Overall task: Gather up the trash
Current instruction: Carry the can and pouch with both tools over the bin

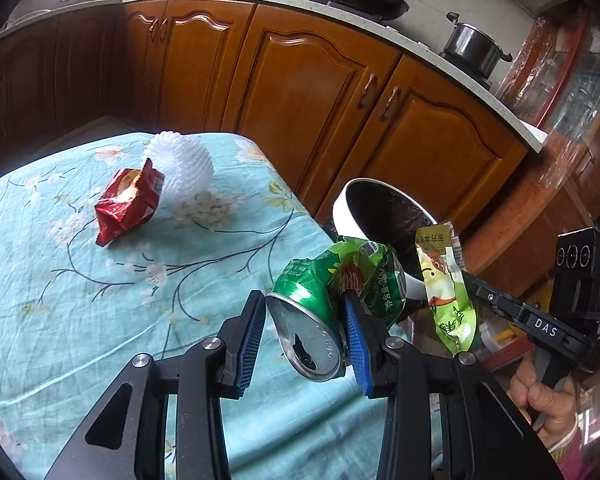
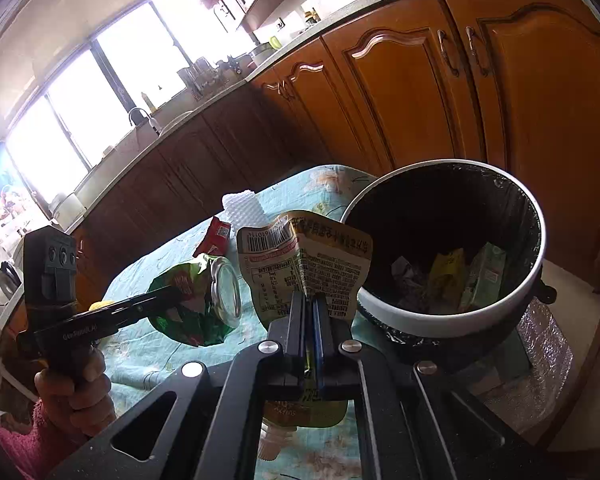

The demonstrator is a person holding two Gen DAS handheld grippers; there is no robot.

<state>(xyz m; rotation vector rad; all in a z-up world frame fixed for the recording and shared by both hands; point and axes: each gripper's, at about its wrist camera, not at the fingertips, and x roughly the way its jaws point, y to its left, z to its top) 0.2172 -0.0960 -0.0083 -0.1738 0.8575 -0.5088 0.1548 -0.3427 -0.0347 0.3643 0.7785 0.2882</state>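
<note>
Left fingers (image 1: 306, 322) clamp can (image 1: 312, 320) | right fingers (image 2: 310, 300) pinch pouch (image 2: 304, 268) beside bin rim (image 2: 420, 326)

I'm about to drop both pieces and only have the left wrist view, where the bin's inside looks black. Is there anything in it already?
Observer: Yes. The right wrist view looks into the trash bin; crumpled wrappers lie at the bottom.
Operator: How is the right gripper holding its pouch?
Observer: The right gripper is shut flat on the drink pouch, whose spout end hangs below the jaws.
Operator: And my left gripper's can, seen from there?
Observer: The left gripper holds the crushed green can over the tablecloth, short of the bin's rim.
</note>
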